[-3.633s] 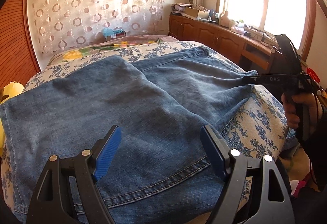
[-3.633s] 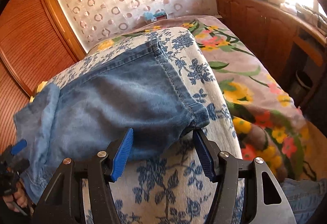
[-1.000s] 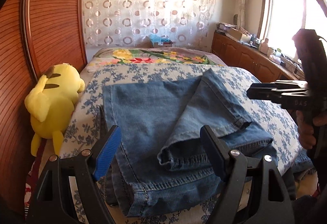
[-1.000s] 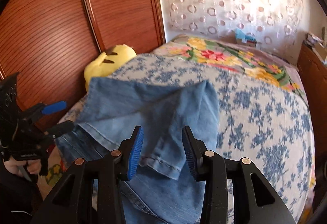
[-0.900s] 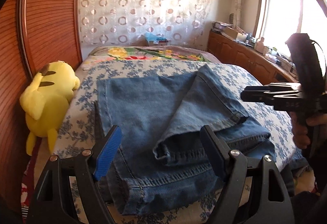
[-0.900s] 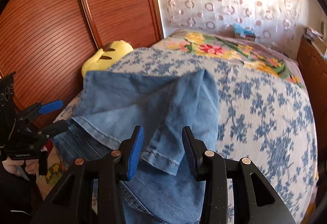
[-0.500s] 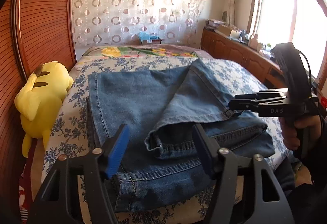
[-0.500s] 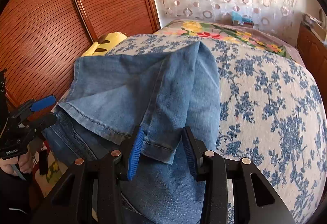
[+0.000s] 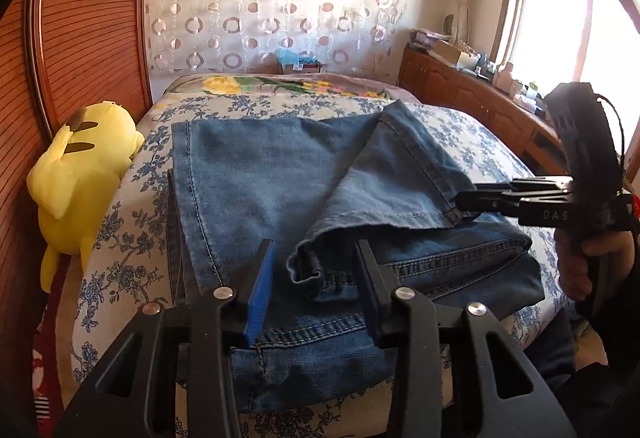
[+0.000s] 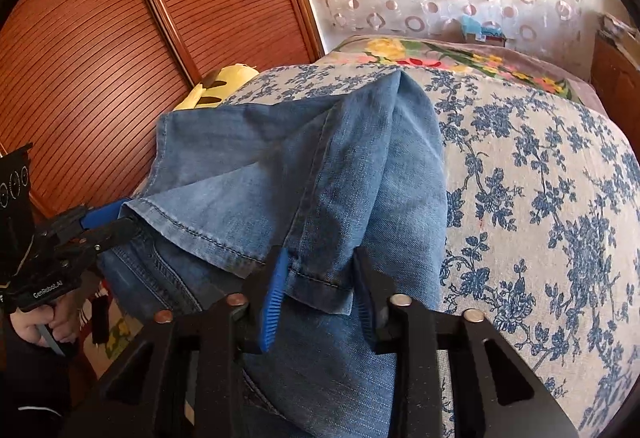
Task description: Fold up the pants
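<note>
A yellow plush toy (image 9: 76,174) lies against the wooden wardrobe at the bed's left edge. Blue jeans (image 9: 256,174) are spread on the floral bedspread (image 9: 472,134), legs folded back toward the near edge. The left gripper (image 9: 314,280), jaws just closing, straddles one hem corner without clamping it. On the right, the right gripper (image 10: 318,284), also closing, brackets the other hem corner; contact is unclear.

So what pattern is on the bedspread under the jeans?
Blue flowers on a pale ground; the bedspread shows best in the right wrist view.
</note>
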### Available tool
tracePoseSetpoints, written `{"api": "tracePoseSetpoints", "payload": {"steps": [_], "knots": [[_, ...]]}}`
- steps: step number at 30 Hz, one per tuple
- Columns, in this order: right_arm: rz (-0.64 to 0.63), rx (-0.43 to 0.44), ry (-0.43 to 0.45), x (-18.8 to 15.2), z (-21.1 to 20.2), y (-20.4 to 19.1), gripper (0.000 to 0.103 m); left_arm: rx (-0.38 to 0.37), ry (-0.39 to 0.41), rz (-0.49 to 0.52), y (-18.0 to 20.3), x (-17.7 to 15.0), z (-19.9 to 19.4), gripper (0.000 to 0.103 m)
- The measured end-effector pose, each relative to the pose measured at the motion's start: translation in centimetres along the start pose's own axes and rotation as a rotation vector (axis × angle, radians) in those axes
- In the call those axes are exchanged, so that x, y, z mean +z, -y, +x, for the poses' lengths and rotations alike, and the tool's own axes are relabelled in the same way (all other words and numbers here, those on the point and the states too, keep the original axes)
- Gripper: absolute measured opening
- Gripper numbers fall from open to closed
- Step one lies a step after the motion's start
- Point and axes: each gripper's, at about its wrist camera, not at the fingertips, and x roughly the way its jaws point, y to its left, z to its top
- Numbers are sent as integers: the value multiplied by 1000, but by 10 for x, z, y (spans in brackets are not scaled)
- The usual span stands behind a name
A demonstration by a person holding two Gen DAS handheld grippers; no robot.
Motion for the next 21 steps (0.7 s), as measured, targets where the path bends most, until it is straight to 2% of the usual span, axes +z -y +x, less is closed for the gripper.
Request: {"api": "tracePoseSetpoints", "payload": {"steps": [1, 2, 3, 9, 15, 21], "knots": [[-10, -4, 1, 0, -1, -2, 17, 1, -6, -1, 0, -1, 1, 36], [-17, -11, 4, 1, 0, -1, 15, 9, -11, -6, -1, -1, 3, 34], [-20, -14, 8, 2, -1, 0, 15, 14, -14, -11, -2, -2, 4, 29], [-47, -7, 41, 12, -11, -3, 10, 11, 2, -13, 1, -2, -1, 13], [-90, 12, 109, 33, -30, -10, 7, -7, 45, -1, 10, 3, -19, 10], [-140, 19, 176, 64, -45, -21, 6, -35, 100, -34, 7, 3, -42, 9]]}}
